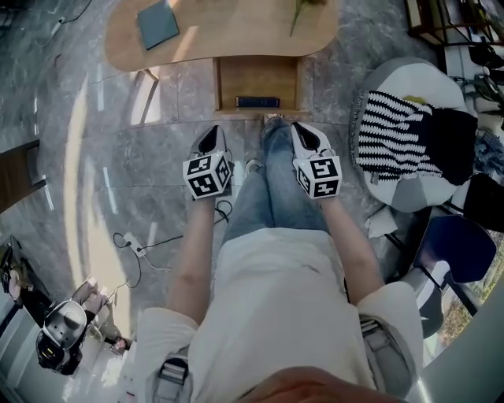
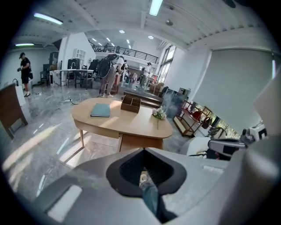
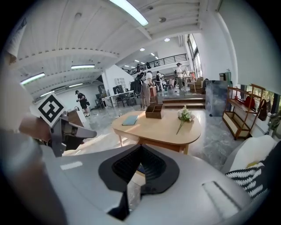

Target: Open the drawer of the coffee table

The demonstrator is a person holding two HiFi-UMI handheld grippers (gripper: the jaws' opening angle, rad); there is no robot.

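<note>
The light wooden coffee table stands ahead of me. Its drawer is pulled out toward my feet, with a dark flat object lying at its front. My left gripper and right gripper hover side by side above my legs, short of the drawer and touching nothing. Both are shut with nothing between the jaws. In the left gripper view the table lies beyond the closed left gripper. The right gripper view shows the table past the closed right gripper.
On the tabletop lie a teal book, a flower stem and a wooden organiser box. A white armchair with a striped cushion is to the right. A power strip with its cable lies on the marble floor at left. People stand far back.
</note>
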